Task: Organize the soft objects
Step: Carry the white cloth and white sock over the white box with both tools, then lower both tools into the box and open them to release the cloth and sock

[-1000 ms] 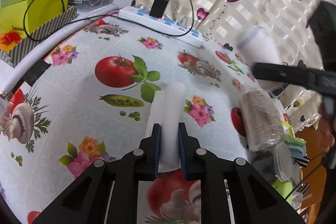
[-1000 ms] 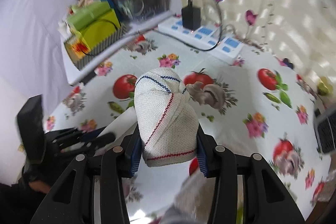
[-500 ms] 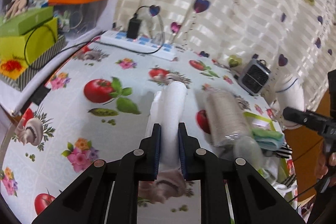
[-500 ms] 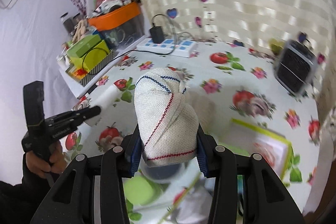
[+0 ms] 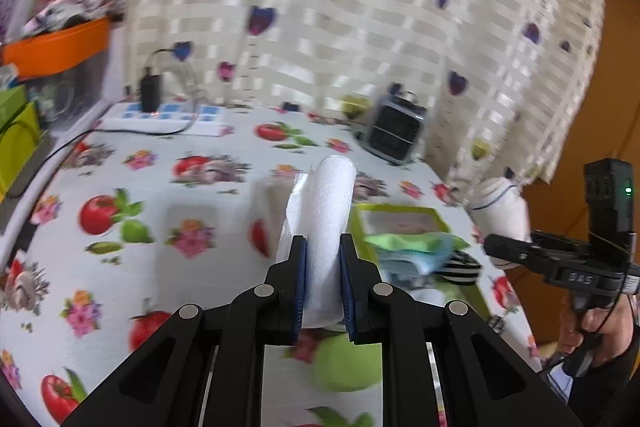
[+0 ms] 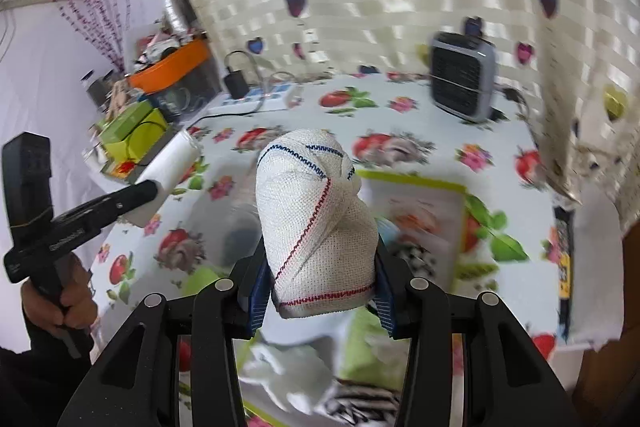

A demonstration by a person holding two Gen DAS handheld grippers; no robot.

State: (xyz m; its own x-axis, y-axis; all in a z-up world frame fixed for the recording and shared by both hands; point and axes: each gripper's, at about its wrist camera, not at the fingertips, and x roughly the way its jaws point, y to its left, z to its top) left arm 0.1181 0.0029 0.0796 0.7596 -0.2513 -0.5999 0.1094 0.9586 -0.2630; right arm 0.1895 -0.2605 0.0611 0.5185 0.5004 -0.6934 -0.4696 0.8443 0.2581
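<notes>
My left gripper (image 5: 323, 283) is shut on a rolled white cloth (image 5: 326, 223) and holds it above the table; the same roll shows in the right wrist view (image 6: 170, 175). My right gripper (image 6: 320, 295) is shut on a bundled white knit cloth with red and blue stitching (image 6: 316, 227), also held in the air; it shows at the right of the left wrist view (image 5: 500, 211). Below both lies a green-rimmed tray (image 6: 416, 183) with a pile of folded cloths (image 5: 416, 251), blurred.
The table wears a tomato and flower print oilcloth (image 5: 160, 195). A small grey fan heater (image 6: 460, 83) stands at the back by the curtain. A power strip with a charger (image 5: 160, 111), green boxes (image 6: 132, 135) and an orange tub (image 5: 60, 51) are at the left. A green ball (image 5: 348, 363) lies below.
Both grippers have risen and swung right, away from the table's left side, carrying their cloths. The tray with folded cloths and the fan heater have come into view.
</notes>
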